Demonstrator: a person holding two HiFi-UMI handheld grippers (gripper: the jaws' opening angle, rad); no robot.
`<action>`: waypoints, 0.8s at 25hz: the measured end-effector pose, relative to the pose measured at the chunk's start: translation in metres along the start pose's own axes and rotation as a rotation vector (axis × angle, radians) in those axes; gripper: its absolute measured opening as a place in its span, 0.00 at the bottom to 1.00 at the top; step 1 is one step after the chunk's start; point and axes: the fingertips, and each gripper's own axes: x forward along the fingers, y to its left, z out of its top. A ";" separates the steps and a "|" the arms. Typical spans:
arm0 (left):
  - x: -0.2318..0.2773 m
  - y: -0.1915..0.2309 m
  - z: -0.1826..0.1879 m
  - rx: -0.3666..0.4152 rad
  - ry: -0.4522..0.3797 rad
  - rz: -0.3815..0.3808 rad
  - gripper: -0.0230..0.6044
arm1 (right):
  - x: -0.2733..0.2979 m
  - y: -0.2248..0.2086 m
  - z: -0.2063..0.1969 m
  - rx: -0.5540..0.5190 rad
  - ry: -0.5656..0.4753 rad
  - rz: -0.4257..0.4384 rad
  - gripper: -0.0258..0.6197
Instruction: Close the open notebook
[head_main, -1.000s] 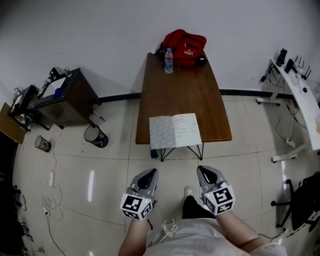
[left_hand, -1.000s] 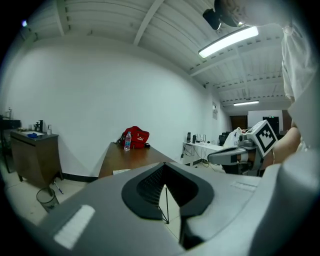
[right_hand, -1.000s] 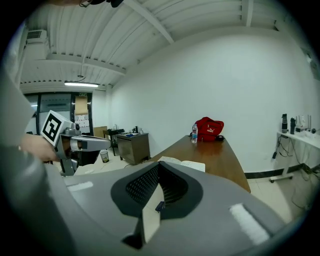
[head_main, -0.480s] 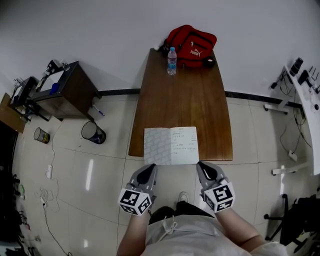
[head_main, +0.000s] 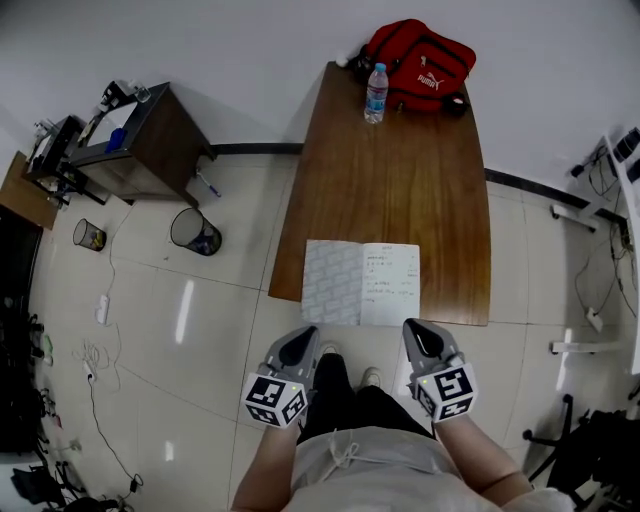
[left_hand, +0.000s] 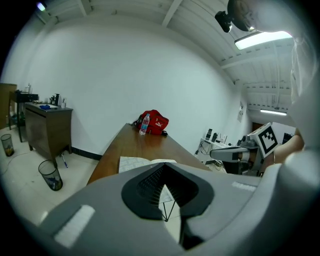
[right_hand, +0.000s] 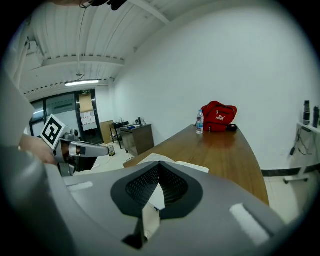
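Now poised before open notebook (head_main: 361, 283), left gripper (head_main: 298, 340) and right gripper (head_main: 420, 335) pinched shut. Next, likely: fold one side over.

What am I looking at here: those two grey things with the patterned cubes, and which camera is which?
There is no robot arm. A person holds the left hand-held gripper and the right hand-held gripper, one in each hand; the patterned cubes are part of them. The top-down picture comes from a camera on the person's head. The other two come from cameras riding on each gripper, looking along its jaws. On the wooden table an open notebook lies at the near edge, and a water bottle and a red bag sit at the far end. Both pairs of jaws are closed and hold nothing, and both are short of the table.
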 end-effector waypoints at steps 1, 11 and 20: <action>0.001 0.004 -0.003 -0.005 0.007 -0.002 0.05 | 0.004 0.001 0.001 0.001 -0.002 0.000 0.05; 0.005 0.075 -0.029 -0.055 0.049 0.104 0.05 | 0.052 0.022 -0.017 -0.011 0.078 0.071 0.05; 0.020 0.099 -0.114 -0.277 0.192 0.048 0.25 | 0.084 0.041 -0.043 -0.046 0.152 0.167 0.05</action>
